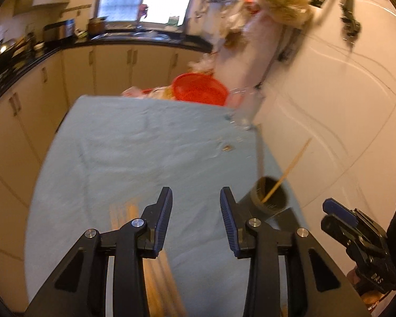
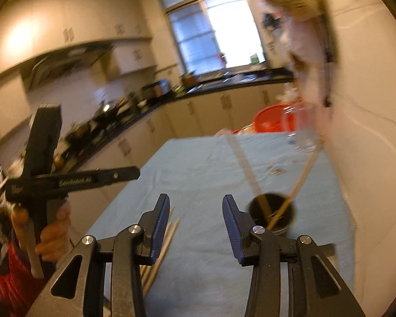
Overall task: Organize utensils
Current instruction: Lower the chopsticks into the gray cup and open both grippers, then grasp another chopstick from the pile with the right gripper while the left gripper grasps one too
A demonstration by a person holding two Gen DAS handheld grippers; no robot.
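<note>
From my left wrist view, the left gripper (image 1: 196,203) stands apart and empty, with loose chopsticks (image 1: 124,211) lying lengthwise just under its left finger. From my right wrist view, the right gripper (image 2: 196,211) is also apart and empty; the chopsticks (image 2: 169,232) lie lower left, the cup (image 2: 273,215) holding 2 sticks just right.

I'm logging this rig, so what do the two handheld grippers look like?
Both grippers, left gripper and right gripper, have black angular linkages with silver pivot bolts and ribbed dark-blue pads. The left's black body carries white lettering; a red sleeve shows below it.

Holder (image 2: 273,215) at table's (image 1: 150,142) right edge, chopstick (image 1: 287,169) inside, loose chopsticks (image 2: 169,231) left, basket (image 1: 200,91) behind.
</note>
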